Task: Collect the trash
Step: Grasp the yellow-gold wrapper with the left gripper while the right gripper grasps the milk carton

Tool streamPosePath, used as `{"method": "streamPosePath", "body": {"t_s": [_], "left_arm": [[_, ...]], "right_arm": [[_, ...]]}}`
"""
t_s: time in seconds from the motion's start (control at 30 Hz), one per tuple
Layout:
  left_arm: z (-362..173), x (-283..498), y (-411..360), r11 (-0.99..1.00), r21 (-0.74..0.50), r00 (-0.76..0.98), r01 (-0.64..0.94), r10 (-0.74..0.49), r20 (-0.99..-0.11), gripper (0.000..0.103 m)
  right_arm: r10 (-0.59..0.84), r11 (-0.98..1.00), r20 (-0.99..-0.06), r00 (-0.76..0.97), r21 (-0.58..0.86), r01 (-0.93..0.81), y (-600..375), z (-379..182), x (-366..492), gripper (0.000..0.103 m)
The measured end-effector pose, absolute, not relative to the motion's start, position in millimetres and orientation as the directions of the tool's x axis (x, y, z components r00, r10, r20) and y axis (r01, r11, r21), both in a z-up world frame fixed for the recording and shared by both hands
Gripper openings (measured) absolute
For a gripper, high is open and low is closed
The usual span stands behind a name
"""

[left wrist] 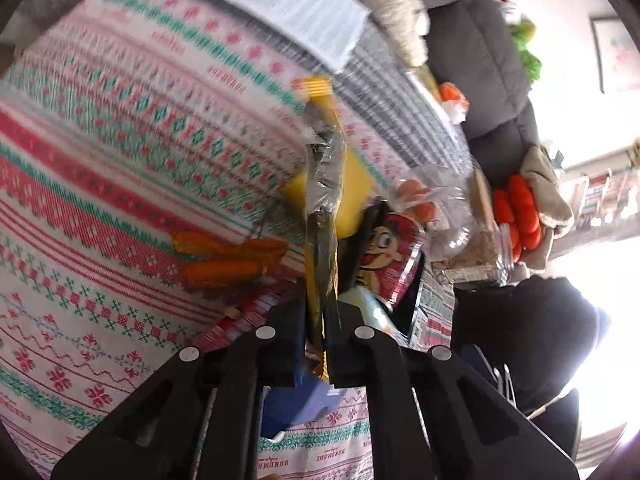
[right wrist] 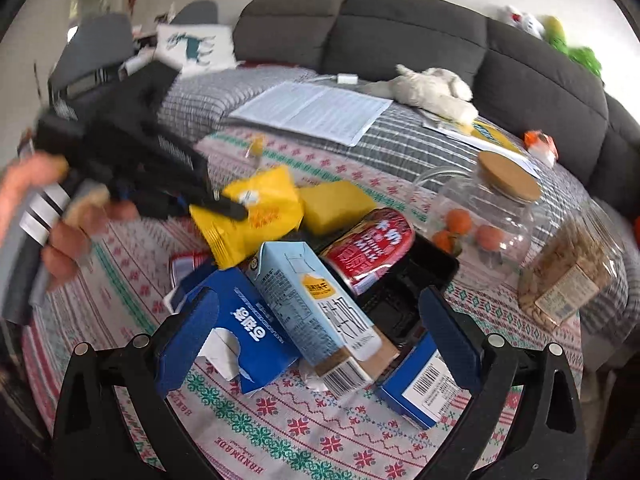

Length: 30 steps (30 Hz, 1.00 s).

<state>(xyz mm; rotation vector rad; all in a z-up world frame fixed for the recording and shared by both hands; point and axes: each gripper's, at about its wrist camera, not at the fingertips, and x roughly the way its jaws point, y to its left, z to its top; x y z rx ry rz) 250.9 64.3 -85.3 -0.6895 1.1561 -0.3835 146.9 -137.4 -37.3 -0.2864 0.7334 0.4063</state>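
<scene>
Right wrist: left gripper pinching yellow snack bag

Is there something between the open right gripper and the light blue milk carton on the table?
Nothing visible stands in the way. The right gripper is open, and the light blue milk carton lies directly ahead between its fingers, leaning on the dark blue box. The left gripper holds the yellow snack bag farther back.

Patterned tablecloth under cartons, jars.

Home living room, grey sofa, cushion
</scene>
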Motion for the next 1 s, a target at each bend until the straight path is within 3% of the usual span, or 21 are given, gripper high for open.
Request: {"method": "streamPosePath", "body": {"t_s": [0.27,0.37,0.5,0.6,0.73,0.83,0.9,1.0], "left_arm": [[-40.6,219.1,68.4,0.727,-0.684,0.410,0.062,-0.643,-0.647,0.007],[-31.4,211.4,74.8,0.731,-0.678,0.428,0.079,-0.639,-0.639,0.008],[-28.3,203.8,85.2,0.742,-0.666,0.442,0.078,-0.625,-0.644,0.008],[-29.1,201.6,93.7,0.748,-0.660,0.452,0.067,-0.612,-0.649,0.008],[-31.4,197.6,106.4,0.745,-0.666,0.464,0.043,-0.605,-0.647,0.008],[-31.0,195.5,112.7,0.742,-0.670,0.474,0.031,-0.601,-0.643,0.008],[-29.4,193.3,117.4,0.742,-0.670,0.484,0.028,-0.596,-0.640,0.008],[-26.6,190.2,122.7,0.742,-0.670,0.496,0.027,-0.592,-0.635,0.008]], "right_arm": [[0.209,0.873,-0.737,0.643,-0.156,-0.462,-130.0,-55.8,156.3,0.095],[0.221,0.878,-0.762,0.608,-0.115,-0.464,-132.9,-64.3,164.4,0.085],[0.222,0.888,-0.797,0.561,-0.072,-0.454,-135.2,-77.8,174.3,0.060],[0.204,0.895,-0.796,0.570,-0.084,-0.438,-135.0,-82.4,174.8,0.058],[0.175,0.889,-0.790,0.588,-0.129,-0.439,-130.6,-88.3,171.8,0.063],[0.198,0.902,-0.781,0.593,-0.092,-0.422,-133.4,-83.9,173.6,0.047],[0.223,0.909,-0.775,0.592,-0.053,-0.413,-136.6,-78.8,175.2,0.031],[0.233,0.922,-0.759,0.608,-0.027,-0.387,-138.0,-69.6,175.6,0.029]]}}
